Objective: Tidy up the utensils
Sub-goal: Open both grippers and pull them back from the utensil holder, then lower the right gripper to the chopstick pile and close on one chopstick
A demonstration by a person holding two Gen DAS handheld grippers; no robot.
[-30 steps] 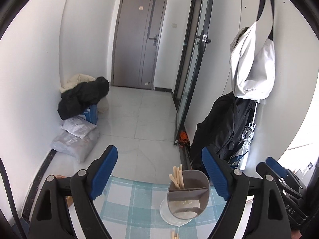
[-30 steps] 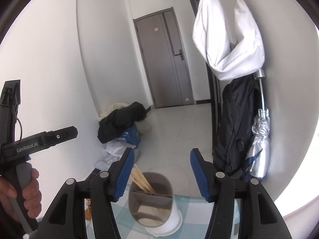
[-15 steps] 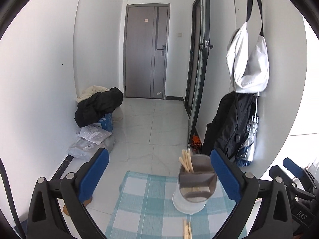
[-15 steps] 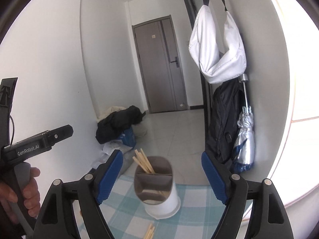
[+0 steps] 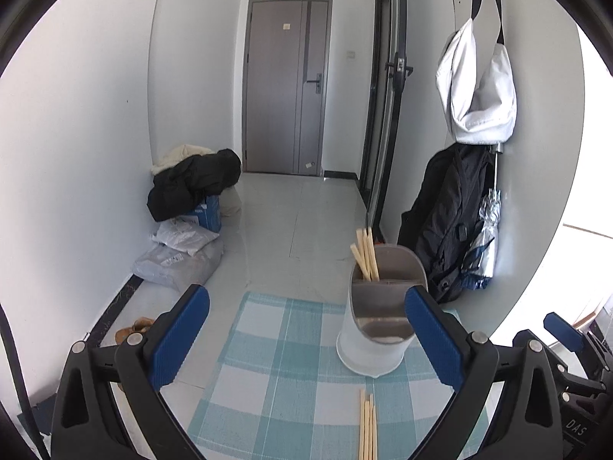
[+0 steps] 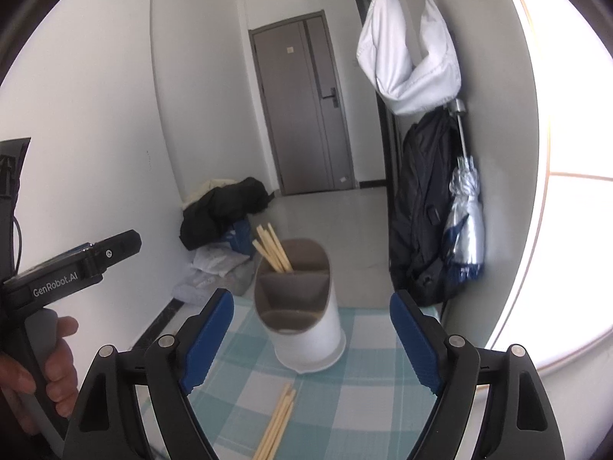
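L gripper (image 5: 306,331) is wide open, nothing between the blue pads; jaws have just been opening, the last bit barely. R gripper (image 6: 308,339) is also open and empty, jaws just been widening too.

Landmark = the holder (image 5: 379,322), a white tub w/ grey insert split into compartments, standing upright on the desk (image 5: 276,345), which has a blue-and-white check cloth. In L view the holder sits ahead of the gripper, toward its right pad, which overlaps the holder's rim in the frame; contact can't be told. In R view the holder (image 6: 302,318) stands ahead, roughly centred between the pads, apart from both.

Sticks (image 5: 366,255), pale wood, thin, stand tilted in the holder's far compartment, tops leaning left. Near compartments look empty from here.

Loose sticks (image 5: 367,425), same pale wood, lie flat on the cloth just in front of the holder, bunched side by side, ends running out of frame at the bottom. In R view they lie (image 6: 277,423) diagonally, between holder and gripper, below the open jaws.

A hand (image 6: 42,372) holds the L gripper's handle, left of the holder.
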